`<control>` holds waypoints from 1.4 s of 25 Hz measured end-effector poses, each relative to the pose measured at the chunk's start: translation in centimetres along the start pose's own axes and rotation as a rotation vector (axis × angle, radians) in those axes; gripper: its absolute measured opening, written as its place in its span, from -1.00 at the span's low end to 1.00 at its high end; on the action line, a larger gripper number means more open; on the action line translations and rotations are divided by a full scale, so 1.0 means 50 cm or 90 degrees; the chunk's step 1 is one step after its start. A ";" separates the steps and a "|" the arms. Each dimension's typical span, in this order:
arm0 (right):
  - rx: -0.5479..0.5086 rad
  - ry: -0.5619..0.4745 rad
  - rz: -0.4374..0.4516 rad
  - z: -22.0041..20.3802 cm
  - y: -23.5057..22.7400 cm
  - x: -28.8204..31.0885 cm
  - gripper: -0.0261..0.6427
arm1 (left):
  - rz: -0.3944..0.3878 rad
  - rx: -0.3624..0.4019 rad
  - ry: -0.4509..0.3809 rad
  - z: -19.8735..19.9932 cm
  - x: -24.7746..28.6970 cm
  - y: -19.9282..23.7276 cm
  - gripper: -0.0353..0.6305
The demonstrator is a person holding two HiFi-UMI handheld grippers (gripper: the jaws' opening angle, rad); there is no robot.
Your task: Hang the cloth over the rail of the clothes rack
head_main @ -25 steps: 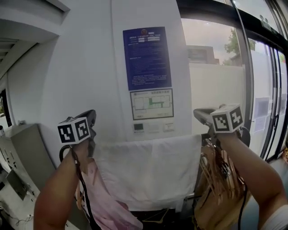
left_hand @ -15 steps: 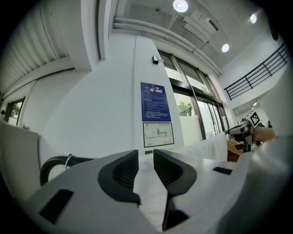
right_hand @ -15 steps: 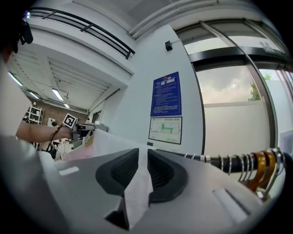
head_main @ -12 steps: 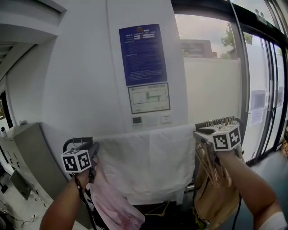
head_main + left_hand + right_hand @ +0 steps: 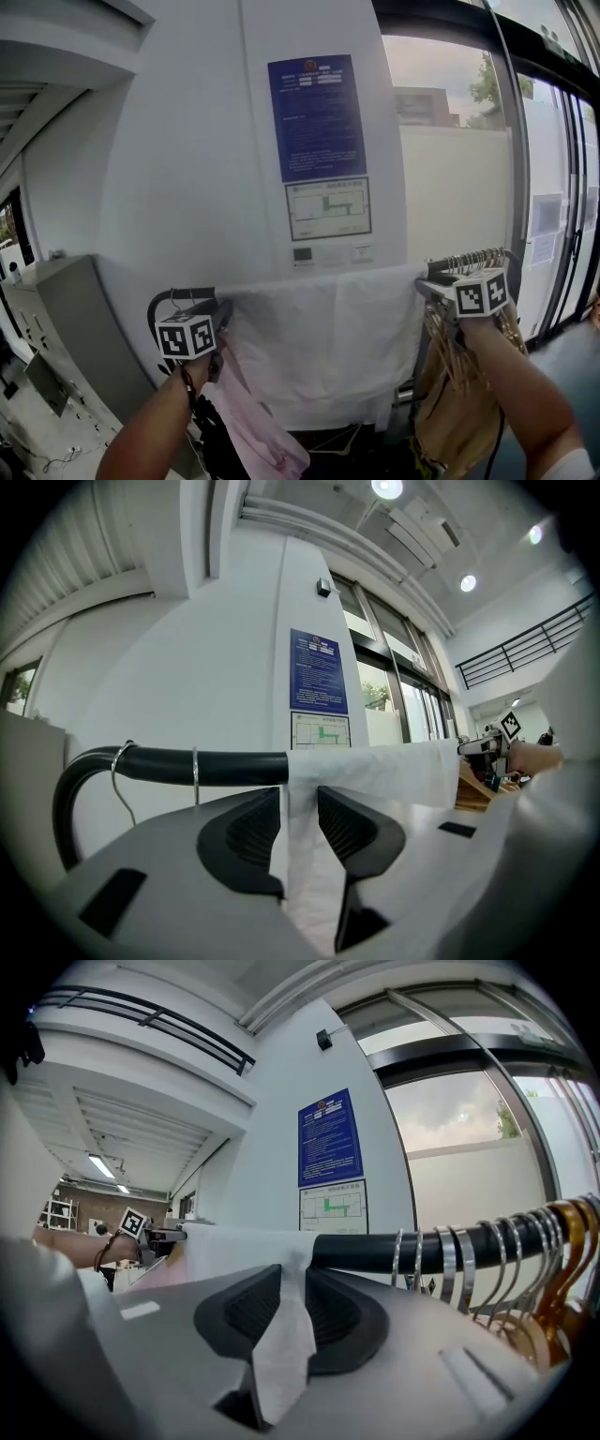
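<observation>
**Cloth at the rail, both grippers releasing.** The white cloth (image 5: pixel 328 342) lay draped over the black rail (image 5: pixel 187 766) of the clothes rack (image 5: pixel 155 311). It was spread flat between the two grippers and hung down in front of the pale wall (image 5: pixel 187 187).

The left gripper (image 5: pixel 223 314) was held level at the cloth's left edge, close to where the bare rail curved downward. Its jaws had just been opening and stood apart, with the hanging edge of the cloth between them (the pads did not clamp it). A thin wire hook (image 5: pixel 195 778) sat on the bare rail just left of the cloth.

The right gripper (image 5: pixel 424 287) was held level at the cloth's right edge. Its jaws had likewise just been opening and stood apart, and a loose corner of the cloth drooped between them, unpinched.

Just to the right of that gripper, a row of metal hooks (image 5: pixel 469 1251) straddled the rail. They carried a bunch of wooden hangers (image 5: pixel 464 361) that hung below the person's right forearm (image 5: pixel 525 394).

A pink garment (image 5: pixel 253 422) hung under the left gripper, beside the cloth's lower left corner. On the wall above the cloth was a blue notice (image 5: pixel 317 117) with a small floor plan (image 5: pixel 328 208) beneath it. Glass doors (image 5: pixel 548 187) stood to the right.
</observation>
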State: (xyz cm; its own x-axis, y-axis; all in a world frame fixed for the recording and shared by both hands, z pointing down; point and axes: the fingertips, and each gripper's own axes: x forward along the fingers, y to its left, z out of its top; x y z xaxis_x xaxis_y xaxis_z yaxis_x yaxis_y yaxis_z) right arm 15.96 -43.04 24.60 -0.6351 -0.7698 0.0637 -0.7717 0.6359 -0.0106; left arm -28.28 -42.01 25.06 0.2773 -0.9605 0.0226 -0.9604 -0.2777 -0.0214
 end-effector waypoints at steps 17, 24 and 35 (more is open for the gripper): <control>-0.005 -0.018 -0.097 0.008 -0.034 -0.105 -0.91 | 0.000 -0.021 -0.062 0.064 -0.064 0.029 -0.87; -0.002 -0.040 -0.126 0.003 -0.043 -0.137 -0.78 | 0.023 -0.061 -0.100 0.077 -0.089 0.063 -0.56; -0.115 -0.057 -0.052 0.009 0.182 -0.051 -0.88 | -0.123 0.032 -0.080 0.043 -0.087 -0.238 -0.88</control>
State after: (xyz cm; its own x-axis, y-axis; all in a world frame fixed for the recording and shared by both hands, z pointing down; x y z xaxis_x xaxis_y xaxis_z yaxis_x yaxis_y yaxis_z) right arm 10.52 -35.32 23.89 -0.5770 -0.8162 -0.0318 -0.8077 0.5643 0.1711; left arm -18.00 -34.55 23.05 0.4607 -0.8826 -0.0941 -0.8872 -0.4547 -0.0785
